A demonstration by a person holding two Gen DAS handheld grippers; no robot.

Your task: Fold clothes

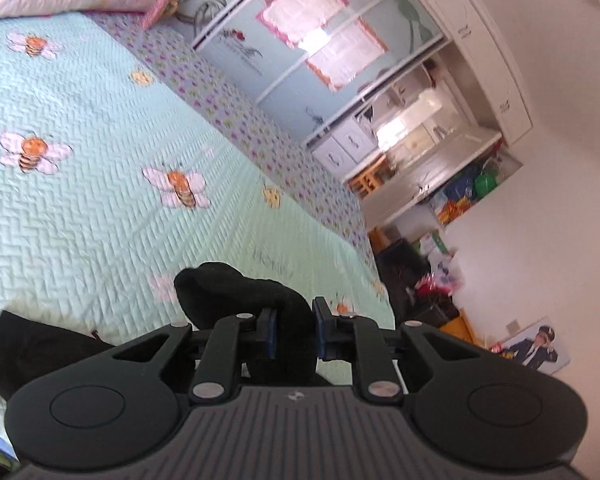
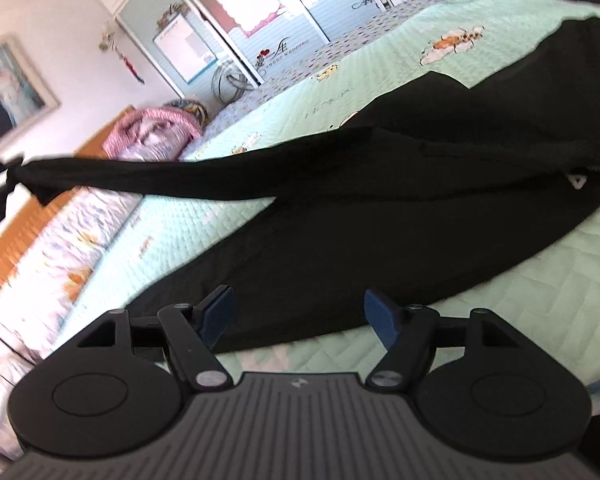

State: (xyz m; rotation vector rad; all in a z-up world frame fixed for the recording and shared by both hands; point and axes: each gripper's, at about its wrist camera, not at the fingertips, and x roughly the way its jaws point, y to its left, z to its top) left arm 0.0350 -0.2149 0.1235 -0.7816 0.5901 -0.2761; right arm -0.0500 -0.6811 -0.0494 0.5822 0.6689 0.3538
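Observation:
A black garment, apparently trousers with a small white logo, lies spread across the mint quilt. One long end of it is stretched taut off the bed toward the far left. My left gripper is shut on a bunched fold of that black fabric, which bulges up between the blue pads; more of the cloth hangs at lower left. My right gripper is open just above the near edge of the garment, with the fabric below its fingers and nothing pinched.
The bed's mint quilt with bee prints fills most of both views. Pink and floral pillows lie at the wooden headboard. Past the bed stand wardrobe doors, a white wall and floor clutter.

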